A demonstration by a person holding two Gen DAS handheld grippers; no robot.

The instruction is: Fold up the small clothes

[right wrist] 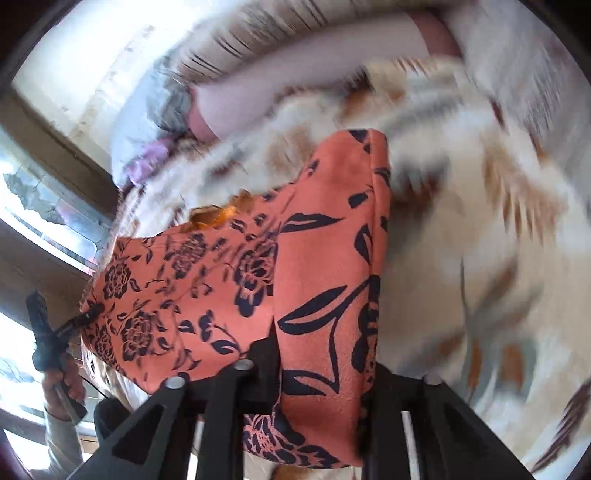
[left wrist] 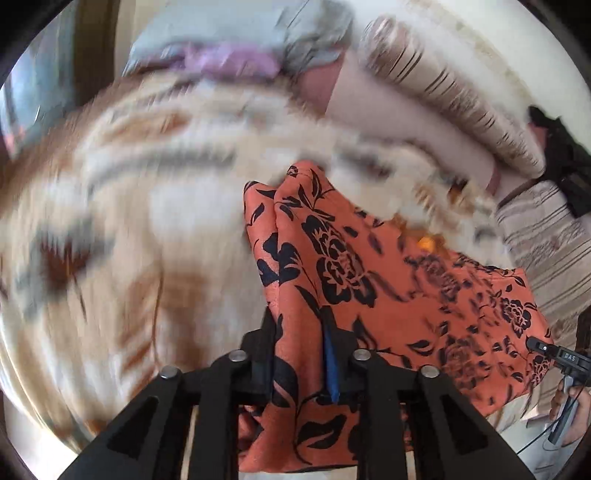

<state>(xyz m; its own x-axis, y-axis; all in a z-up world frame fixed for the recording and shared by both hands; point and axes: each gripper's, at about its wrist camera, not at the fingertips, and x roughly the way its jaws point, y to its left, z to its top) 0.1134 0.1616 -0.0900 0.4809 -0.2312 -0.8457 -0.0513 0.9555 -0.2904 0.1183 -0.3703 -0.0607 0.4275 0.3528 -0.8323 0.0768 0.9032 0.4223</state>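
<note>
Bed, blurred floral blanket (left wrist: 147, 229). My left gripper (left wrist: 301, 354) and right gripper (right wrist: 321, 369) clamp the orange garment (left wrist: 369, 280); keep edges level, taut.

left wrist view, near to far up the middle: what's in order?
Left gripper shut on the orange floral cloth → blurred cream patterned blanket → purple cloth → grey pillow.

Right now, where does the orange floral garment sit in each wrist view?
Left wrist: orange floral garment runs from bottom centre to the right, pinched in the left gripper.
Right wrist: centre and left, pinched in the right gripper.
Shared landmark: striped pillow, top of both.
</note>
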